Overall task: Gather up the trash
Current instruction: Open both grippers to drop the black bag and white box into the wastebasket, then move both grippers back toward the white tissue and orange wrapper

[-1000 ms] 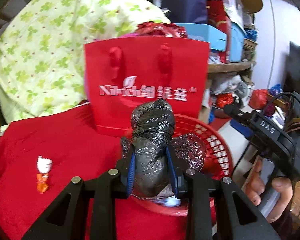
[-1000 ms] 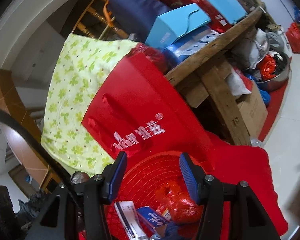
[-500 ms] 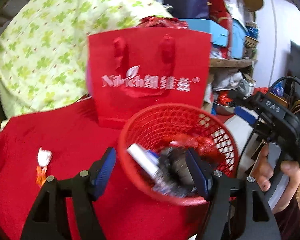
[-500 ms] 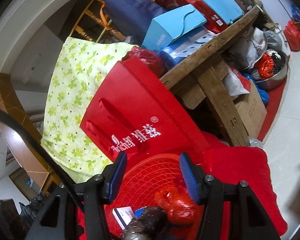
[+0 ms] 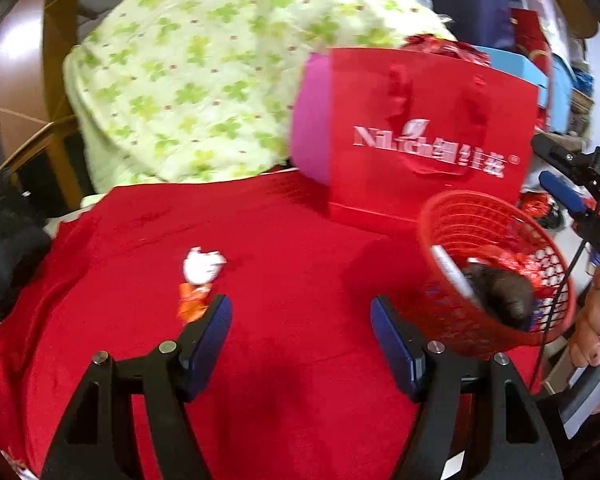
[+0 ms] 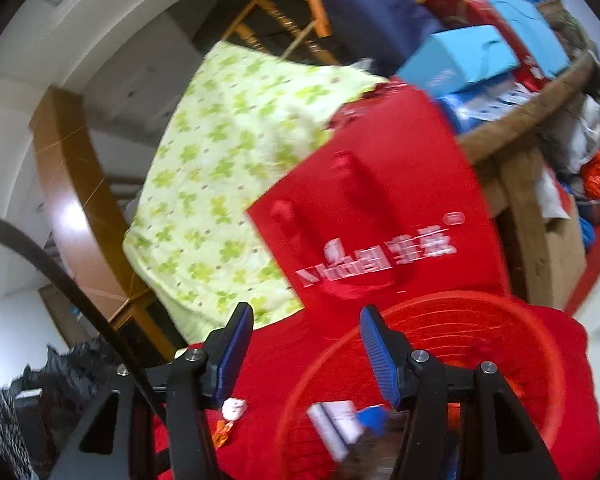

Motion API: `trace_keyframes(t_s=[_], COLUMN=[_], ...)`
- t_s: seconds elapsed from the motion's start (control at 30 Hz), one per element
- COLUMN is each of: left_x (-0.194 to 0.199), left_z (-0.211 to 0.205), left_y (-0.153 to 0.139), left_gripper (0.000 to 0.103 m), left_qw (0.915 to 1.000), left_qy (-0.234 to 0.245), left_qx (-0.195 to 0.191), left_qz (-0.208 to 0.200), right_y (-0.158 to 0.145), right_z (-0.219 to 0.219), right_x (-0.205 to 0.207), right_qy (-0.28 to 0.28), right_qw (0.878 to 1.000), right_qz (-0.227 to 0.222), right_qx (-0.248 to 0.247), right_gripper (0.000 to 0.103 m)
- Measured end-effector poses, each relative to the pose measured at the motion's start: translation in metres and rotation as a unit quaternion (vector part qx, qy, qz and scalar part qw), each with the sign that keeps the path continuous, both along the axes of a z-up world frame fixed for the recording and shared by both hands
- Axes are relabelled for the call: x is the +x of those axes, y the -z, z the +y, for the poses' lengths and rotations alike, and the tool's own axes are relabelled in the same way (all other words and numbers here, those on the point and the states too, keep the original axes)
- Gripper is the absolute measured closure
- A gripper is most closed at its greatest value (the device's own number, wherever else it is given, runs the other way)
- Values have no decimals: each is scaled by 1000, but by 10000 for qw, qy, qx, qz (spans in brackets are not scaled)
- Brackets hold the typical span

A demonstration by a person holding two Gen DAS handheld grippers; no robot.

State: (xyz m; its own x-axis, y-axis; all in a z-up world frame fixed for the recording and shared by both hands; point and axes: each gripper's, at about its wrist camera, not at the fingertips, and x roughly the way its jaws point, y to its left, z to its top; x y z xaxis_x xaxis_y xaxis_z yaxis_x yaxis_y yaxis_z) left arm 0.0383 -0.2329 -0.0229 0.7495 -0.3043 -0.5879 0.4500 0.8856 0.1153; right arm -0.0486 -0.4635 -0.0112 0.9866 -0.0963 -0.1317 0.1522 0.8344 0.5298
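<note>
Currently the left tool (image 5: 301, 344) is hovering over the red cloth (image 5: 292, 272) covering the table, its blue-padded jaws spread wide and gripping nothing. A crumpled white wrapper (image 5: 202, 266) is lying on the cloth ahead of the left pad, with a small orange wrapper (image 5: 192, 304) touching its near side; the orange piece is sitting just beside the left pad's tip.

To the right, a red mesh basket (image 5: 460, 216) is tilting toward the camera at the table's edge. Inside it a dark crumpled plastic bag (image 5: 500, 296) is lying against the lower wall, next to a white strip-like package (image 5: 450, 270) and some red foil (image 5: 508, 258).

The right tool (image 6: 306, 354) is likewise released, jaws apart, with nothing between them. Its right pad is hanging over the near rim of the basket (image 6: 480, 312); its left pad is over the cloth. From this view the white wrapper (image 6: 234, 408) and orange wrapper (image 6: 222, 432) are showing below the left pad, outside the basket. A white box (image 6: 332, 428) and a blue scrap (image 6: 374, 416) are lying in the basket.

Behind the basket a red paper gift bag (image 5: 428, 148) with white lettering is standing upright on the cloth. A green clover-print quilt (image 5: 204, 72) is heaped behind it.
</note>
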Motion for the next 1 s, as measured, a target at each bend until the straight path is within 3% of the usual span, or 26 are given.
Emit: trace_keyframes(t_s=[0.33, 0.63, 1.0], left_x=[12, 23, 39], left_z=[63, 106, 151], left_y=[-1, 13, 48], left_gripper=[30, 30, 30], left_qw=[9977, 9937, 9836], left_qy=[-665, -1101, -1665], left_qx=[-87, -148, -151], left_qz=[-40, 157, 672], right_y=[-7, 19, 43], right_z=[94, 138, 153], right_x=[43, 98, 123], right_qy=[-801, -1354, -1488], right_qw=[9933, 9851, 9761], right_qz=[-23, 801, 1423], right_qx=[-834, -687, -695], right_gripper=[44, 44, 44])
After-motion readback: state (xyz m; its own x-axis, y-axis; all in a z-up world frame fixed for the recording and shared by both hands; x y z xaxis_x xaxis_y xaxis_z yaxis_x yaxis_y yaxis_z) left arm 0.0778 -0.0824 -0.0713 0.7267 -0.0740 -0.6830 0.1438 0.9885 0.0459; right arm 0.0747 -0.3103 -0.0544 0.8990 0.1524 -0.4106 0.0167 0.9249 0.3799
